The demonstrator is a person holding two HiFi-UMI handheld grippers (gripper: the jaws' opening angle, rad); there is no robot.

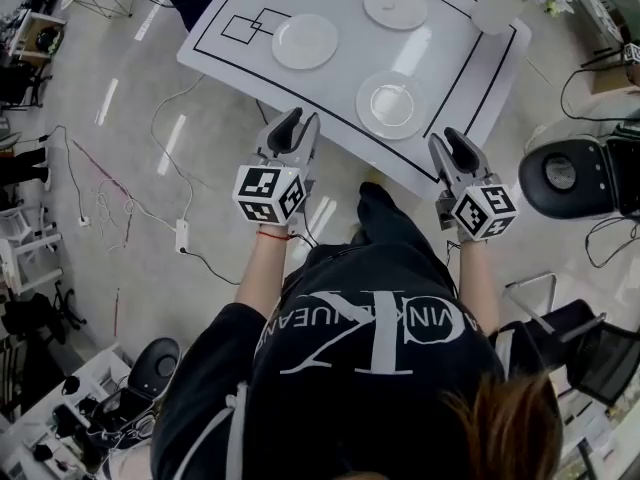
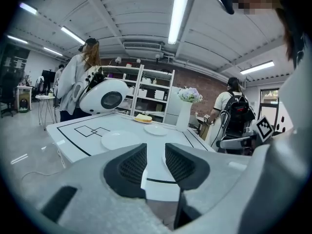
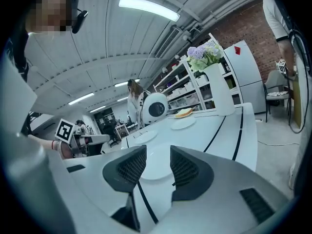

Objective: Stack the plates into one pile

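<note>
Left tongs [image 1: 303,120], right tongs [image 1: 450,140]: released, empty. Plates [image 1: 391,105] spread apart on surface [image 1: 345,73]. Risk: shallow pinch, slick glaze, slip on lift.

we see both arms stretched forward, left forearm [image 1: 262,268] and right forearm [image 1: 478,286] bare and well apart. left gripper [image 1: 297,120] points ahead and slightly down; we note its jaws parted by a narrow gap, nothing between the pads. right gripper [image 1: 449,140] matches it: jaws apart, empty. the two tips lean a little toward each other. we find a marker cube [image 1: 268,194] just ahead of each wrist.
</note>
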